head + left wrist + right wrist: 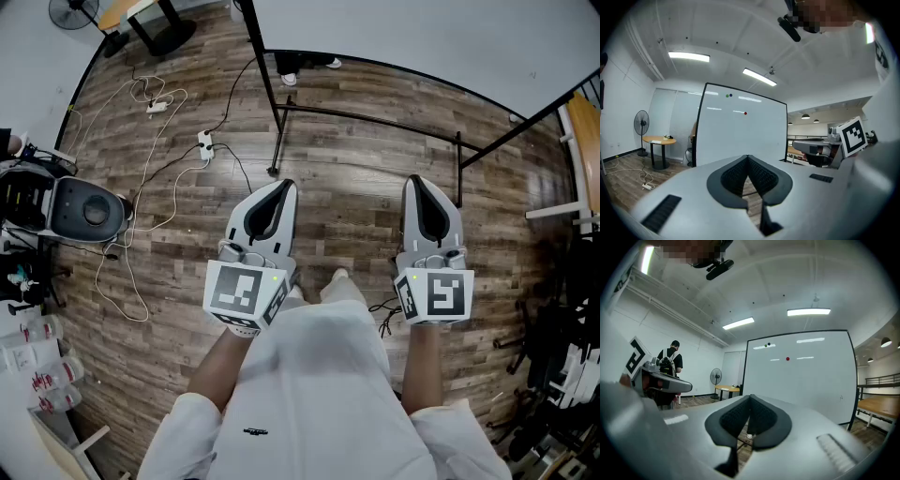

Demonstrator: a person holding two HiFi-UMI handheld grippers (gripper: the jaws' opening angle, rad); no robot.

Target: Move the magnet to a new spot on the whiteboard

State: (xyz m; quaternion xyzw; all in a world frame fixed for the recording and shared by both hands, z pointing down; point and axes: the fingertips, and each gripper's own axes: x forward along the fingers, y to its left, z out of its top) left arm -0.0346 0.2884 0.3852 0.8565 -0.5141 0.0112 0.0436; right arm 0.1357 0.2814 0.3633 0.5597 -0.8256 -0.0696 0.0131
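**A:** While both pairs of tongs hang level in front of the whiteboard, what should the person do first?

**B:** Step closer. The left tongs and the right tongs are each pressed together at the tips with nothing between them. The whiteboard stands well apart from both, so I judge the reach is not yet begun.

**A:** Which magnet?

**B:** Probably the red magnet. It sits alone on the whiteboard's upper half, below and right of a green magnet and a dark magnet near the whiteboard's top edge. The task names no colour, so that is a guess.

**A:** And the grip?

**B:** Spread one pair of tongs before arriving and meet the whiteboard square-on. Close on the magnet's rim and lift it straight off rather than dragging it. Then set it flat on a bare patch of the whiteboard.

**A:** What can't you make out?

**B:** The red magnet is only a dot, so its shape and thickness are unclear. I cannot tell whether the dark magnet is blue or black, or whether it touches the green one. The tongs' own bodies hide the whiteboard's lower edge. The head view shows the floor and the whiteboard's stand, but no magnet.
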